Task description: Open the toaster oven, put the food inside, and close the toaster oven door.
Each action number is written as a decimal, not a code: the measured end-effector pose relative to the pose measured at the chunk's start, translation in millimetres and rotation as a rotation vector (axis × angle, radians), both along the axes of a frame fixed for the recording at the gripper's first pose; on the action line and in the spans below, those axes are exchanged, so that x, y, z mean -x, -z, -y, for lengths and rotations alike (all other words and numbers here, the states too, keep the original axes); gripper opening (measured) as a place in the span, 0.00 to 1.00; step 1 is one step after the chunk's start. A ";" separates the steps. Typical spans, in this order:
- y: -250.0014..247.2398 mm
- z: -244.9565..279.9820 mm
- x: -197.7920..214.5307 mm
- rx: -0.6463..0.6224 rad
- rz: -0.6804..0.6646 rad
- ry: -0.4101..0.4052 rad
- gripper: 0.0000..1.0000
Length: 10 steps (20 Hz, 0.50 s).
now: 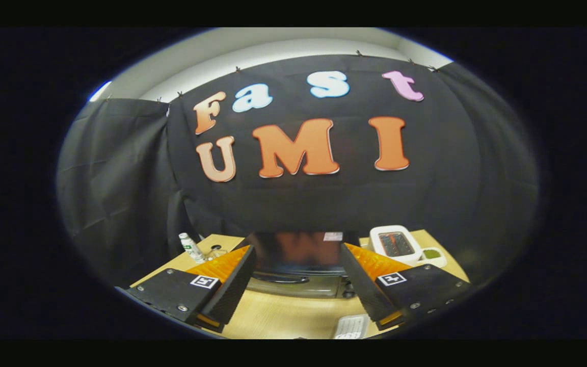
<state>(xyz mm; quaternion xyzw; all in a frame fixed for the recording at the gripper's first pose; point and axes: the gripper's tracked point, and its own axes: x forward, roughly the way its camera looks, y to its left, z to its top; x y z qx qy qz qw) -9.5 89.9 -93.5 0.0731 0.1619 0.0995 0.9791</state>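
Note:
The toaster oven (298,265) stands on the wooden table (278,316) just ahead of my fingers. Its top is glossy black, and its door handle and glass front face me. The door looks closed. My gripper (297,265) is held above the table, open wide, with the oven seen in the gap between its black and orange fingers (232,278). Nothing is between them. A white item (350,326), possibly the food, lies on the table near the right finger; I cannot make it out clearly.
A white pop-up toaster (394,243) sits at the back right, beside a small white dish with something green (432,255). A small white bottle (190,246) and a glass object (216,251) stand at the back left. Black cloth walls close in behind the table.

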 end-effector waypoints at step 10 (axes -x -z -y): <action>-66.5 60.2 5.9 0.006 0.132 0.079 0.97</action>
